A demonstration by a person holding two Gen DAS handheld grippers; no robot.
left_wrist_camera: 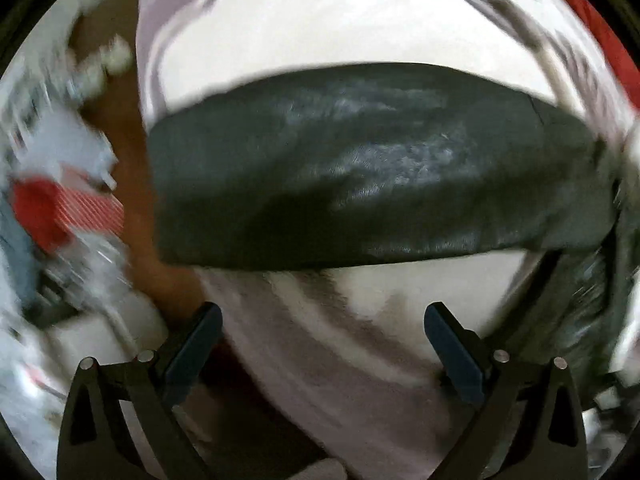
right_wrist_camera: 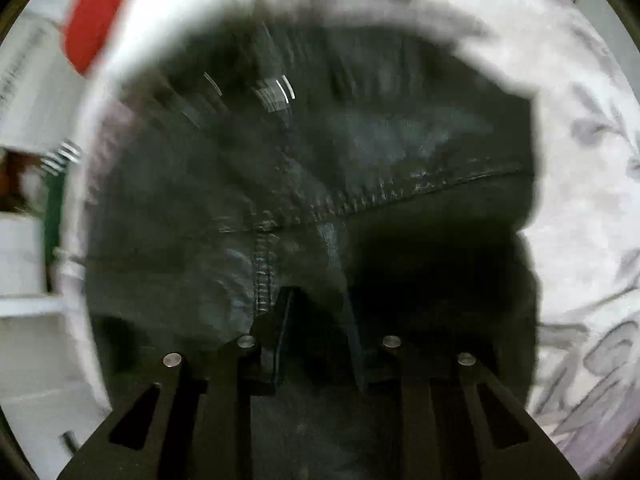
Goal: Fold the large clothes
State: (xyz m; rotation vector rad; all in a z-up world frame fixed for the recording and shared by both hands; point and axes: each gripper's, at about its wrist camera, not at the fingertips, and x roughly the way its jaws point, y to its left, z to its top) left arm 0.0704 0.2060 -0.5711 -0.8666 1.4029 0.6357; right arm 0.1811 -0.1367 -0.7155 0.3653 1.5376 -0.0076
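Dark grey-black jeans [left_wrist_camera: 360, 168] lie folded as a wide band across a pale patterned bedsheet [left_wrist_camera: 340, 20]. My left gripper [left_wrist_camera: 322, 320] is open and empty, hovering over the sheet just short of the jeans' near edge. In the right wrist view the jeans [right_wrist_camera: 360, 152] fill the frame, with a stitched seam running across. My right gripper [right_wrist_camera: 320, 308] is nearly closed with a fold of the jeans between its fingers. Both views are motion-blurred.
A red item [left_wrist_camera: 592, 20] lies at the far right of the bed; it also shows in the right wrist view [right_wrist_camera: 96, 20]. Cluttered things, one red [left_wrist_camera: 44, 212], sit left of the bed over brown floor [left_wrist_camera: 120, 140]. White furniture [right_wrist_camera: 28, 264] stands at left.
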